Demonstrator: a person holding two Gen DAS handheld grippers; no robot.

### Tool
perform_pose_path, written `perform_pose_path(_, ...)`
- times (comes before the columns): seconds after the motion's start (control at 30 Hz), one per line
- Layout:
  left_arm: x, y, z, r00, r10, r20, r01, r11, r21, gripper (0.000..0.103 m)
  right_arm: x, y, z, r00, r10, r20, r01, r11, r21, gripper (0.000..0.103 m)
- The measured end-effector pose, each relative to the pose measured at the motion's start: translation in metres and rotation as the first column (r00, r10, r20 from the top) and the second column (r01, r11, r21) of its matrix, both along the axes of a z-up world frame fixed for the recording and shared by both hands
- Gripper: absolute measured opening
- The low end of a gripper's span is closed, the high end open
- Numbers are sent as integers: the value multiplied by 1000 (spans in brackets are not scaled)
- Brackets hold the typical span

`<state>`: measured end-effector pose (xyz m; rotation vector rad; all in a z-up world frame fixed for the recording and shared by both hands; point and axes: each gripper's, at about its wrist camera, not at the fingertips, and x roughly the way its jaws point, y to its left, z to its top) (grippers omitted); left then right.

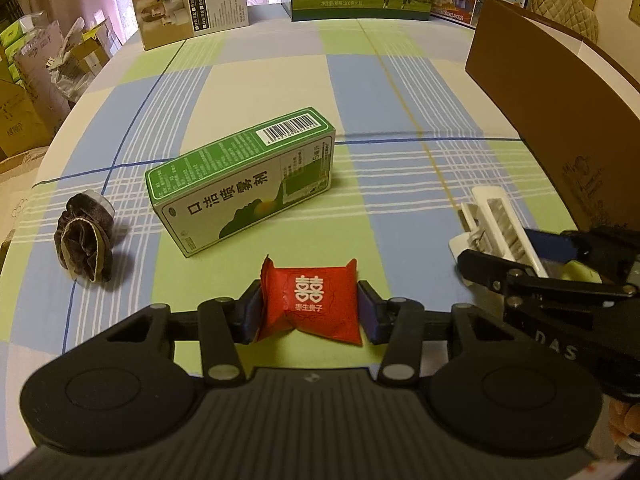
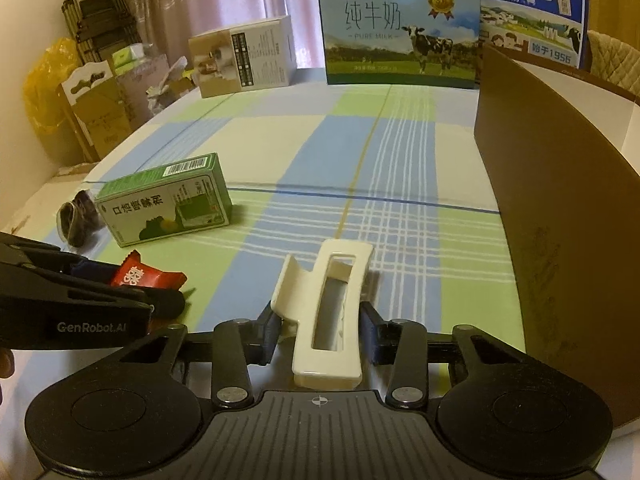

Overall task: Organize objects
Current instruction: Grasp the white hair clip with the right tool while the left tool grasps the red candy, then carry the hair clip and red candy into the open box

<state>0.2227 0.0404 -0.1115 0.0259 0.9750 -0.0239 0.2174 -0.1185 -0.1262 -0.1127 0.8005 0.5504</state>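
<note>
My left gripper [image 1: 310,312] is shut on a red candy packet [image 1: 310,300] just above the checked tablecloth; both also show at the left of the right wrist view [image 2: 146,276]. My right gripper [image 2: 320,330] is shut on a white hair claw clip [image 2: 326,320], which also shows at the right of the left wrist view [image 1: 496,224]. A green spray box [image 1: 240,176] lies ahead of the left gripper and shows in the right wrist view too [image 2: 164,200]. A dark velvet scrunchie [image 1: 84,240] lies left of it.
A brown open box [image 2: 560,220] stands at the right, close to my right gripper. Two milk cartons [image 2: 400,32] and a white-and-tan box [image 2: 244,60] stand along the table's far edge. Cardboard boxes and bags [image 2: 88,112] sit beyond the left edge.
</note>
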Motion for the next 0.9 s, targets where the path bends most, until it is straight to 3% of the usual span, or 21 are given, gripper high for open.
perform_pose_path(0.9,-22,-11,5,998,-34,-51,35,999,10,42,-43,-3,15,995,81,-66,-87,991,-104,38)
